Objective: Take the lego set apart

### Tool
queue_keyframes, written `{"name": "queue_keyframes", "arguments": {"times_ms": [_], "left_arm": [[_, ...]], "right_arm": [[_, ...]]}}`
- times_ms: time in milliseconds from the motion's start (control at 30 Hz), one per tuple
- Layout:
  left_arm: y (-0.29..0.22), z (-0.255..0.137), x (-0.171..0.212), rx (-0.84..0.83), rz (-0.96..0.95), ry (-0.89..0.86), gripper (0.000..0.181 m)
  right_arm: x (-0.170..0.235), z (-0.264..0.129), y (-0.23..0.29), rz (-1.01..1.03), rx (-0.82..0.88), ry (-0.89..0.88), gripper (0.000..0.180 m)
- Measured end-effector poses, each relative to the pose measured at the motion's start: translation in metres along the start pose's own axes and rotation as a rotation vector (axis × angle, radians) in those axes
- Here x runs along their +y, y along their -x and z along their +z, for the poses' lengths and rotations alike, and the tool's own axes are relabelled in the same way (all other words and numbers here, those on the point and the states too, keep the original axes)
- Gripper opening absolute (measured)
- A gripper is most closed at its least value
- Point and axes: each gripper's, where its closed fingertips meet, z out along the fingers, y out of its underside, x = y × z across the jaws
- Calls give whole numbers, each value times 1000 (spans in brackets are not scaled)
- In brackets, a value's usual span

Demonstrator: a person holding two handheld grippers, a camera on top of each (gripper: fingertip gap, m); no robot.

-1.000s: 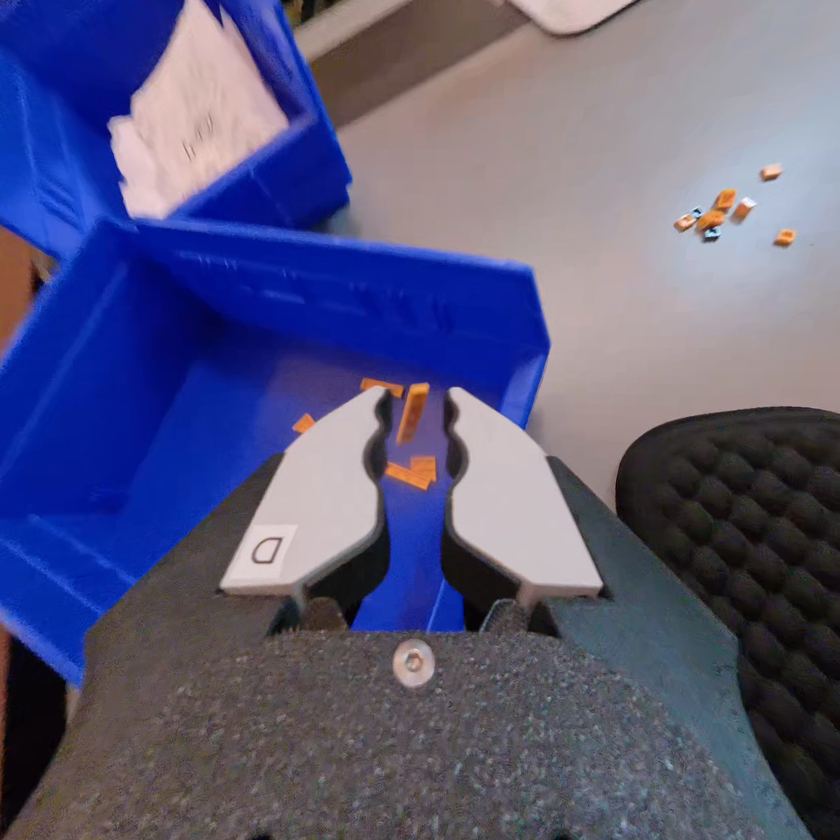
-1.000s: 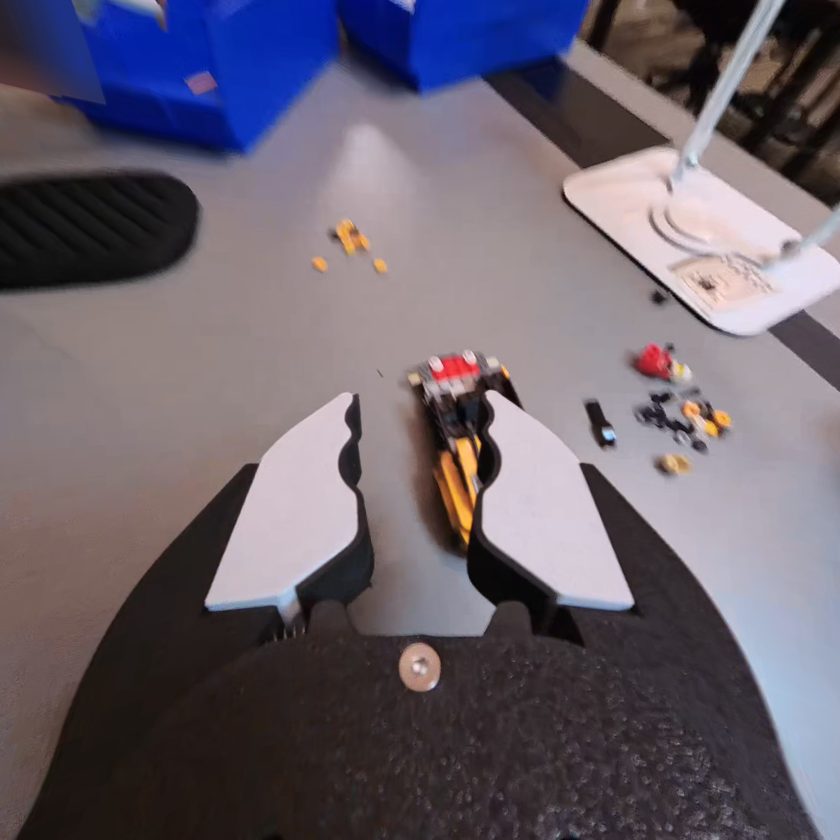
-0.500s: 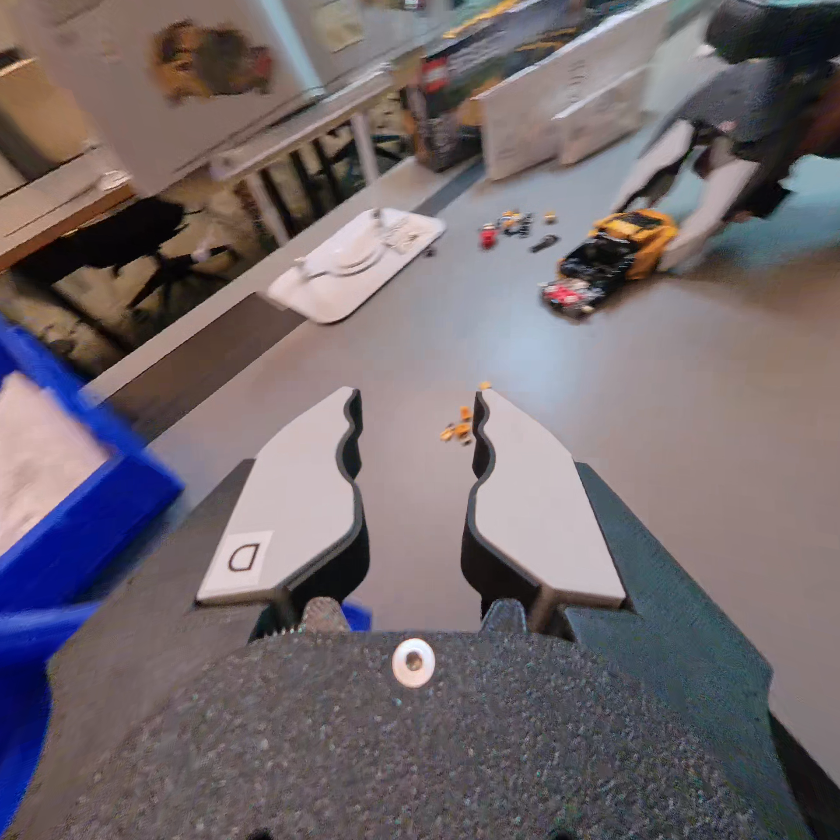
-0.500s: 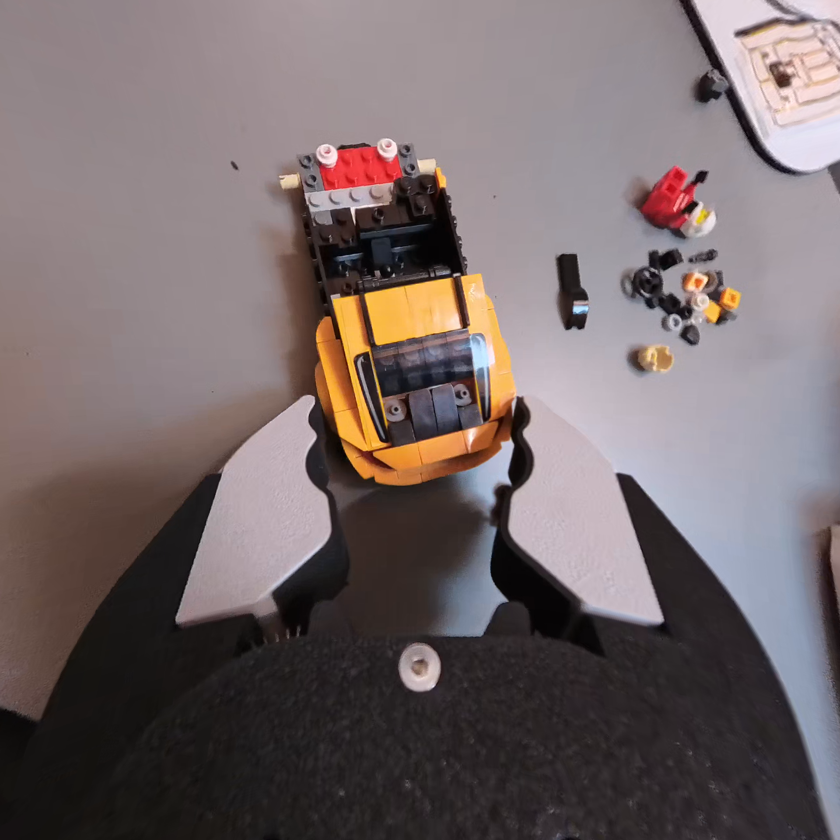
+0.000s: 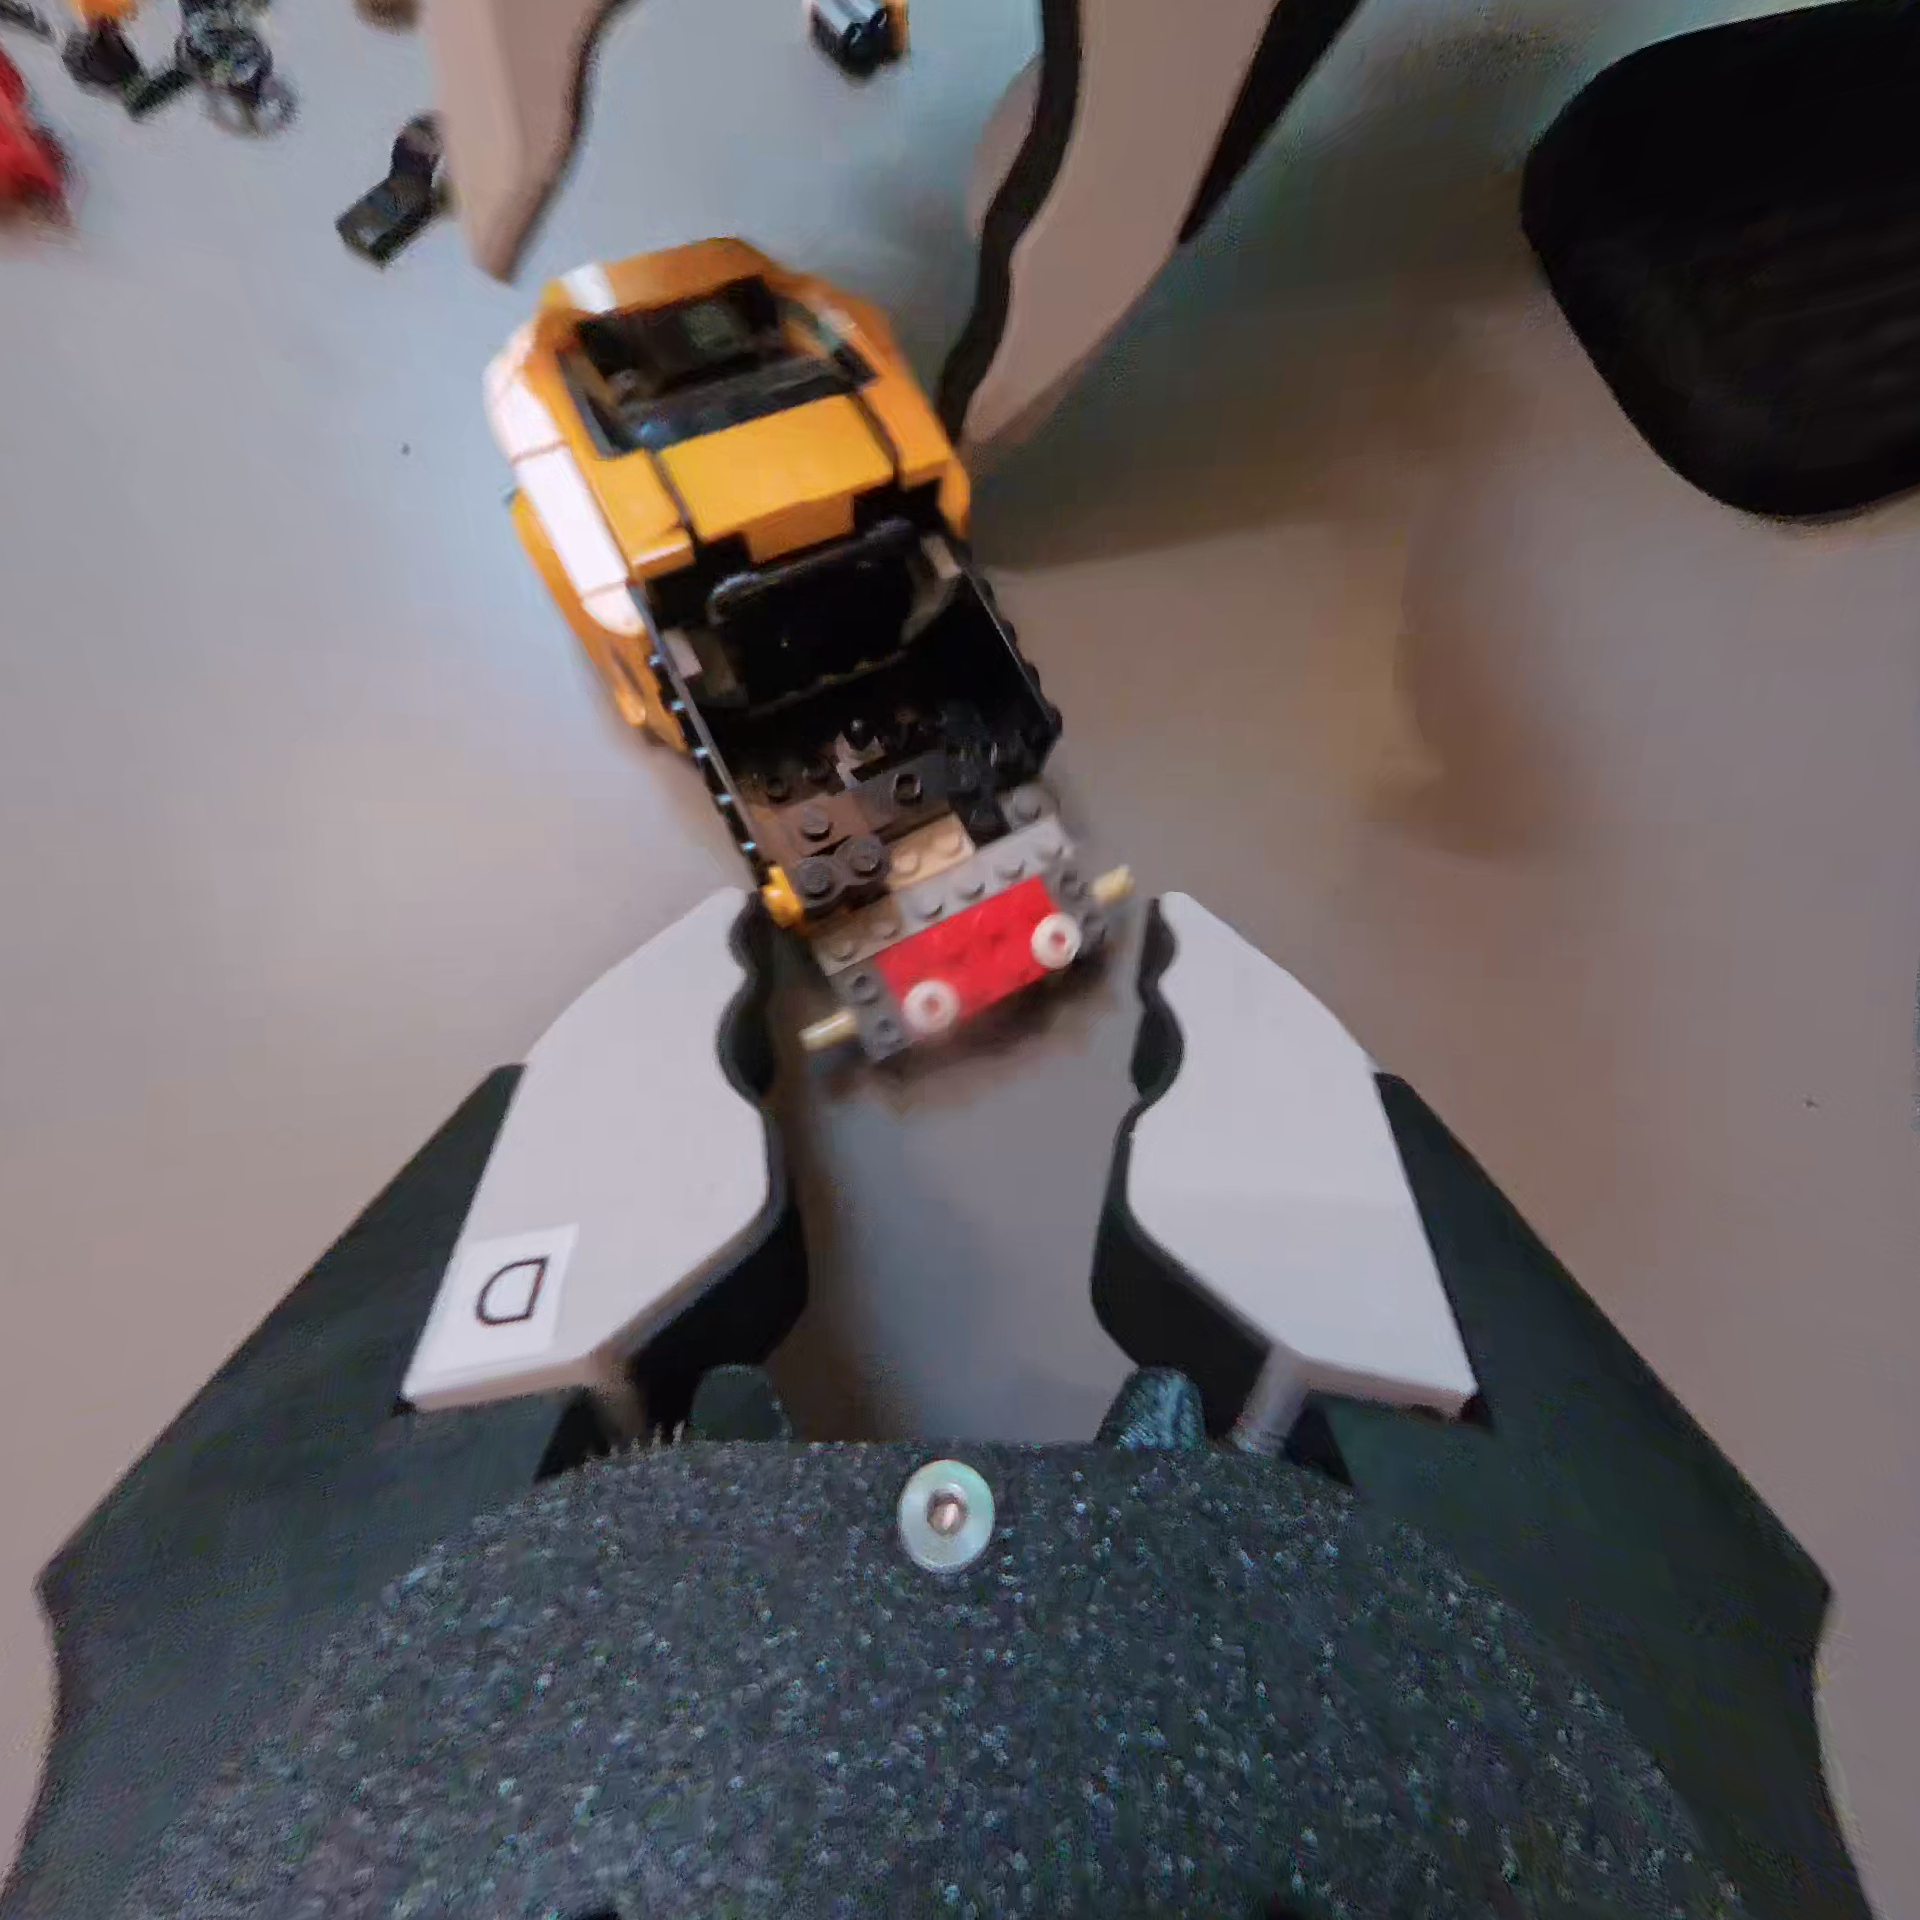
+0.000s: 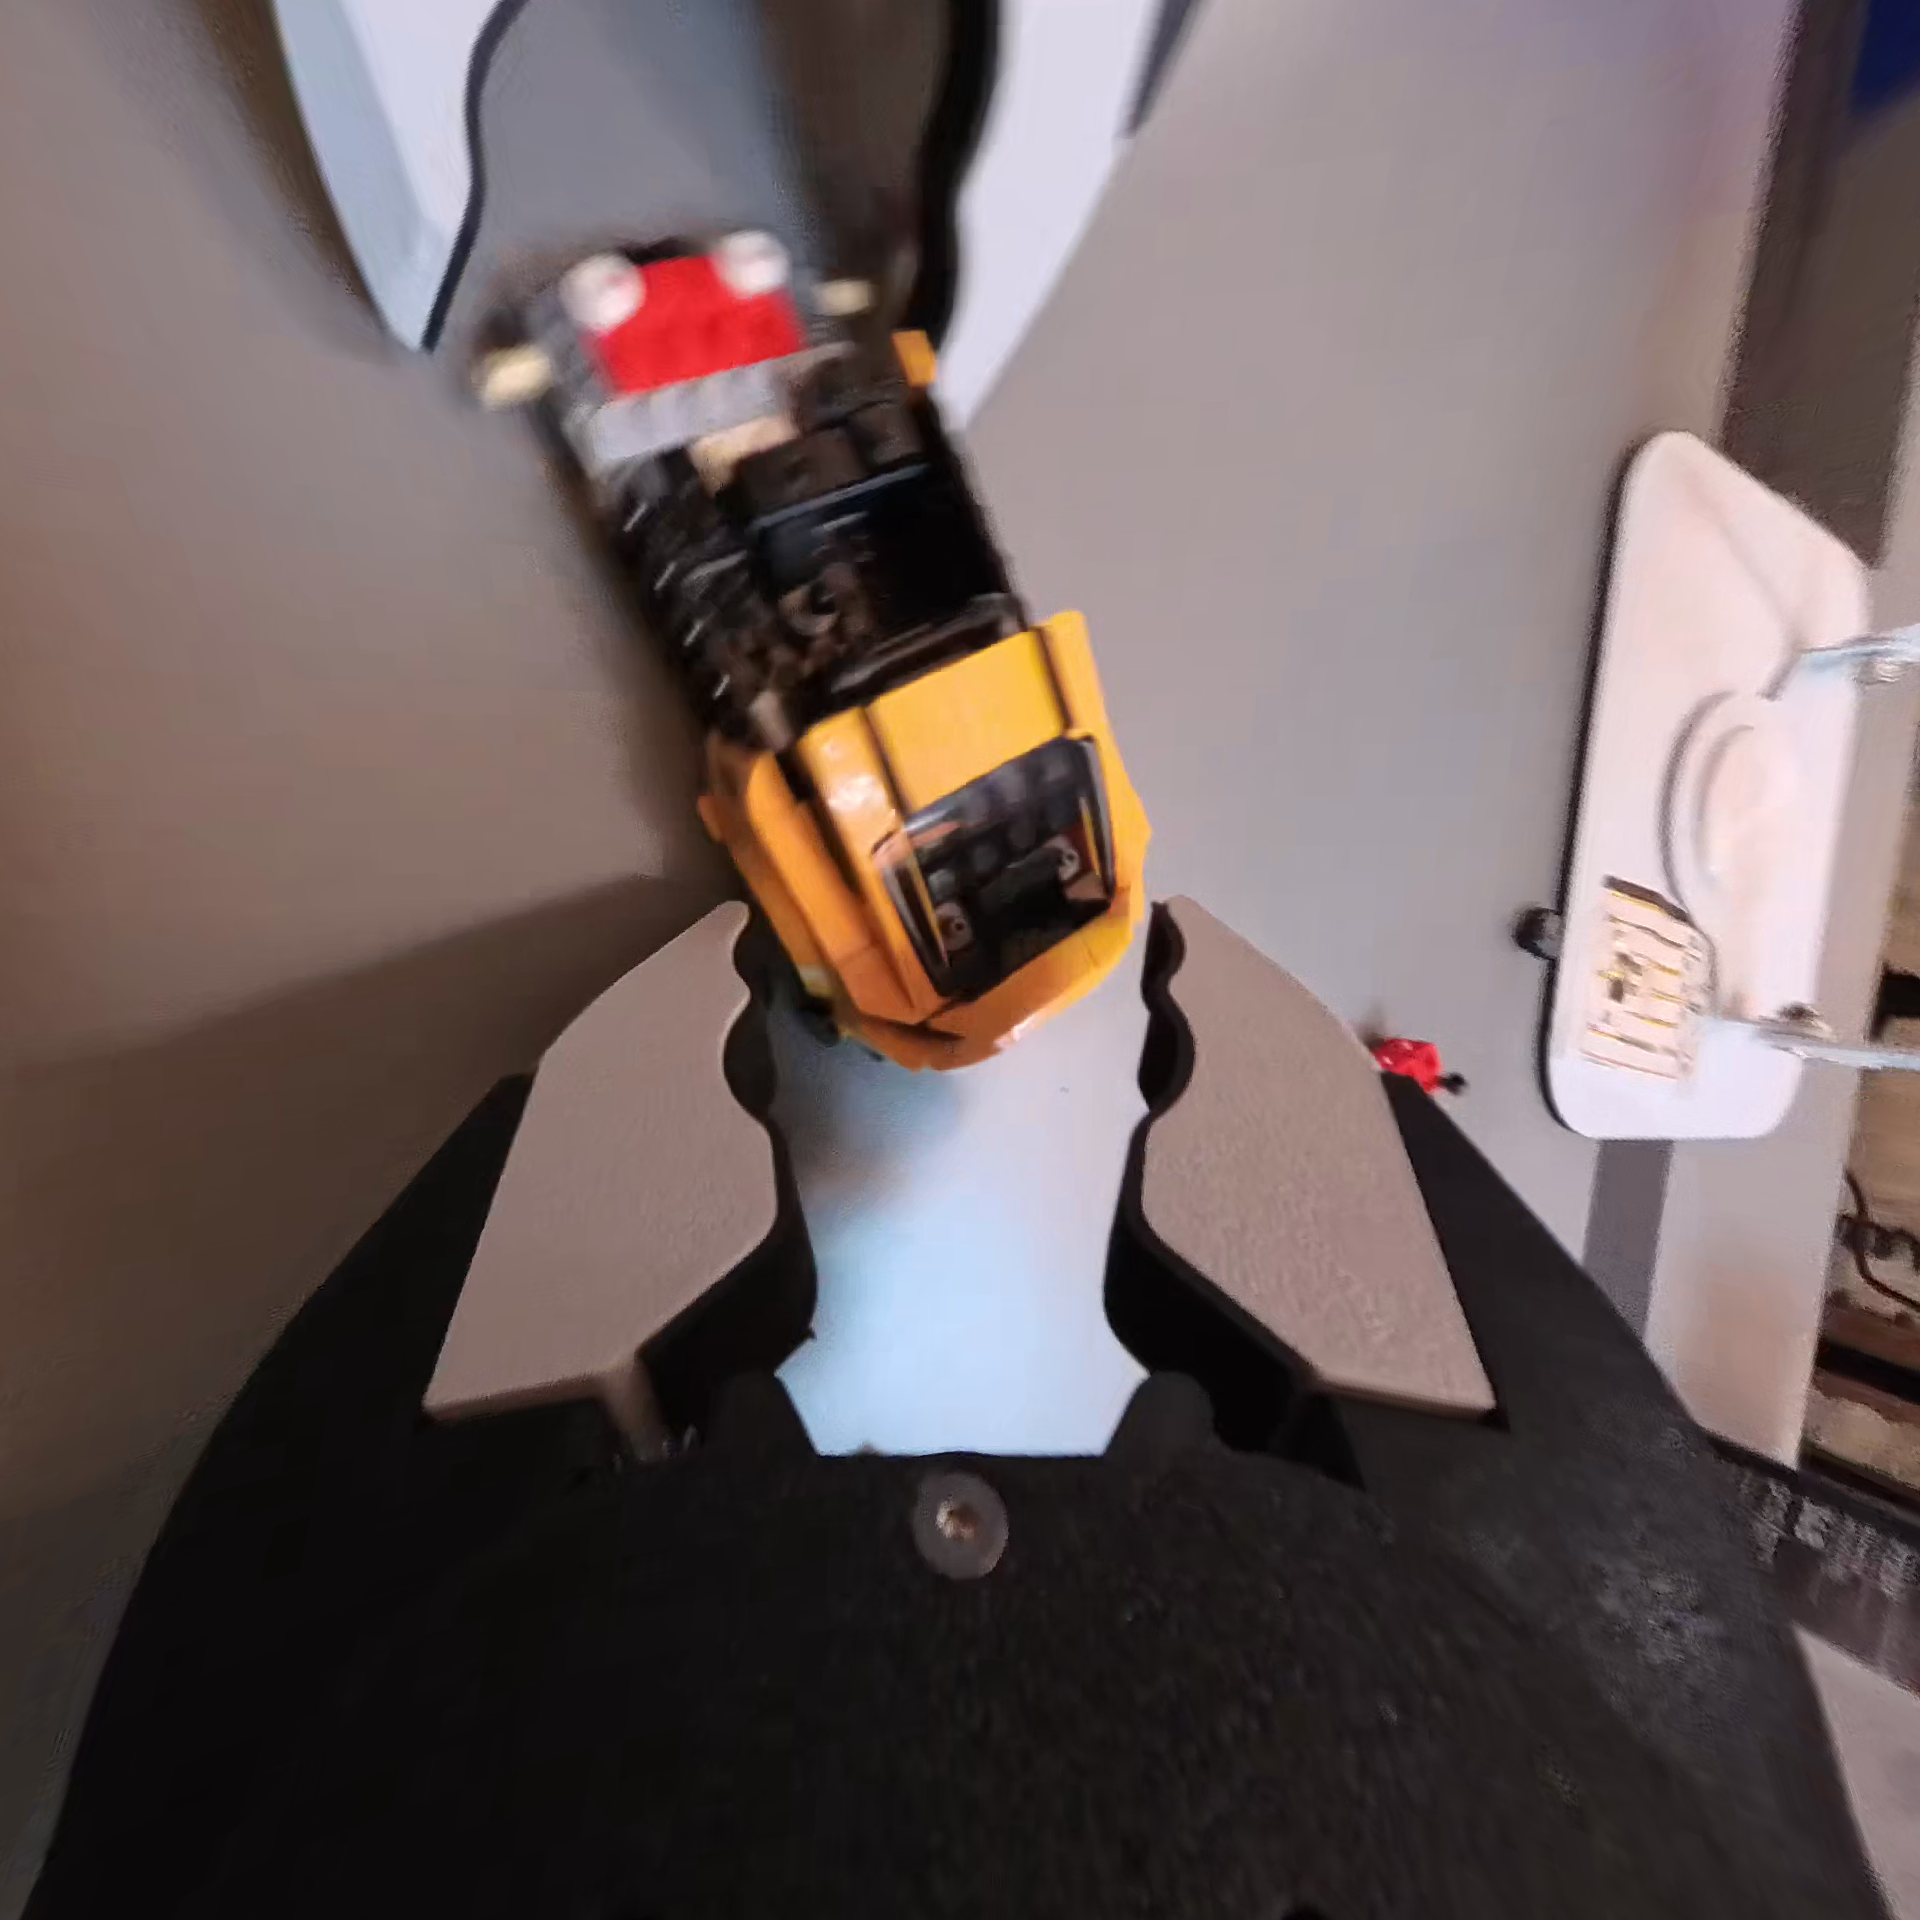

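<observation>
The lego car (image 5: 769, 468) has an orange front, a bare black chassis and a red brick (image 5: 966, 956) at its rear. It lies on the grey table. My left gripper (image 5: 953, 914) is open, and its fingertips flank the red rear end without gripping it. My right gripper (image 6: 953, 914) is shut on the car's orange front (image 6: 935, 748), held at the fingertips. The right gripper's fingers (image 5: 499, 135) show at the top of the left wrist view. The left gripper's fingers (image 6: 353, 156) show at the top of the right wrist view. Both views are blurred.
Loose small pieces (image 5: 208, 83), a black piece (image 5: 395, 197) and a red piece (image 5: 21, 166) lie beside the car. A black padded object (image 5: 1745, 260) sits on the other side. A white lamp base (image 6: 1714, 779) stands near the table's edge. Across from one pair of fingers to the other is roughly 9 cm. From the right gripper's tips to the red piece (image 5: 21, 166) is close to 11 cm.
My left gripper swung away from the blue bin to the car's rear and opened wider. My right gripper came down around the car's front and narrowed onto it.
</observation>
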Motion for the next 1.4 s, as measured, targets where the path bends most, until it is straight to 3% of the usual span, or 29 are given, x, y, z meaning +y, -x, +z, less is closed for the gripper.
{"name": "queue_keyframes", "arguments": {"times_ms": [100, 233, 333, 533, 600, 667, 800, 967, 1067, 1233, 1400], "left_arm": [[0, -3, 6, -46, 7, -3, 52], [-12, -10, 4, 8, 12, -37, 47], [-18, -13, -2, 42, 30, -67, 38], [-15, -13, 2, -2, 52, -66, 36], [-14, -13, 4, -12, 46, -67, 36], [-16, -12, 5, -15, 48, -65, 35], [-22, -7, 4, -18, 85, -60, 35], [-33, -3, 1, 18, 113, -68, 38], [-33, -6, 0, 36, 101, -79, 36], [-25, -14, -5, 16, 81, -110, 35], [-25, -14, -4, 8, 85, -111, 34]], "right_arm": [[10, -15, -18, 156, 105, -44, 76], [48, -41, -42, 406, 237, -109, 46], [72, -38, -47, 547, 182, -89, 37], [81, 1, -48, 579, -35, 81, 36], [75, 7, -51, 616, -96, 83, 28], [74, 9, -49, 601, -130, 114, 8], [68, 2, -45, 588, -113, 102, 7], [25, -42, -39, 565, 0, -25, 7], [-6, -58, -14, 595, -32, -83, 7], [-37, -40, 26, 602, -81, -74, 7], [-43, -23, 32, 579, -80, -43, 7]]}}
